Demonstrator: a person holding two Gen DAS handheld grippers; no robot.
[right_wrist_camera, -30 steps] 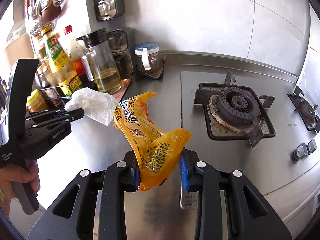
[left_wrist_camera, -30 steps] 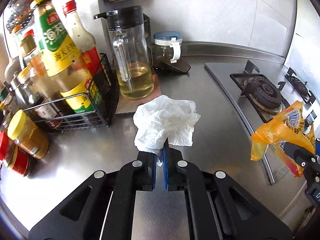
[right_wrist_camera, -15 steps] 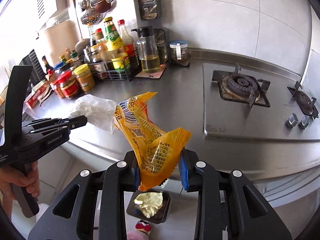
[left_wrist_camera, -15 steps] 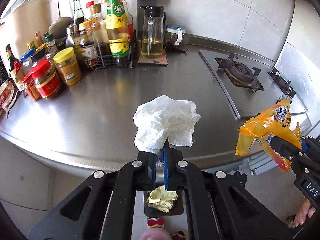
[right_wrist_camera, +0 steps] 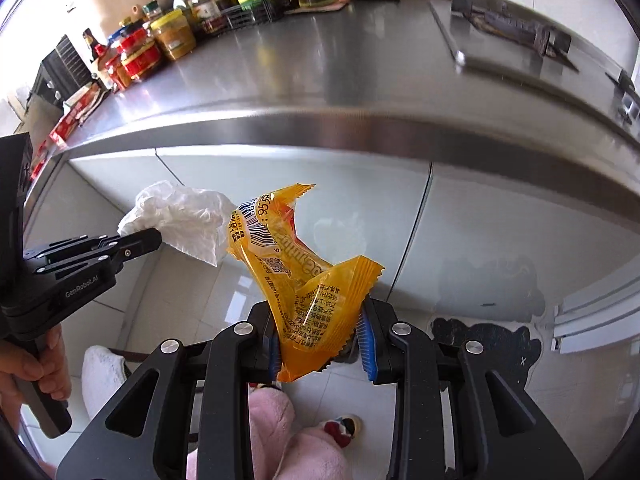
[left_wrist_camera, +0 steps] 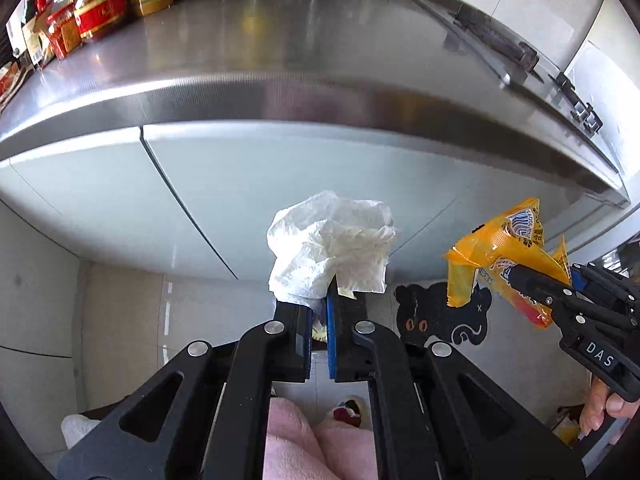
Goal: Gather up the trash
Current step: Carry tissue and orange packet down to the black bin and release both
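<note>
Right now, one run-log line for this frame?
phase: carry | left gripper: shut on crumpled tissue | right gripper: shut on yellow wrapper | both below countertop edge

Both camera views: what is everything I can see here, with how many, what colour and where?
crumpled tissue: one, white, held in the left gripper.
snack wrapper: one, orange-yellow, held in the right gripper.
countertop: one, steel, above both grippers.
jars and bottles: many, red and yellow lids, far left of the countertop.
cabinet doors: pale grey, under the countertop.
cat mat: one, black, on the floor.
left gripper: black, shut.
right gripper: black, shut.
</note>
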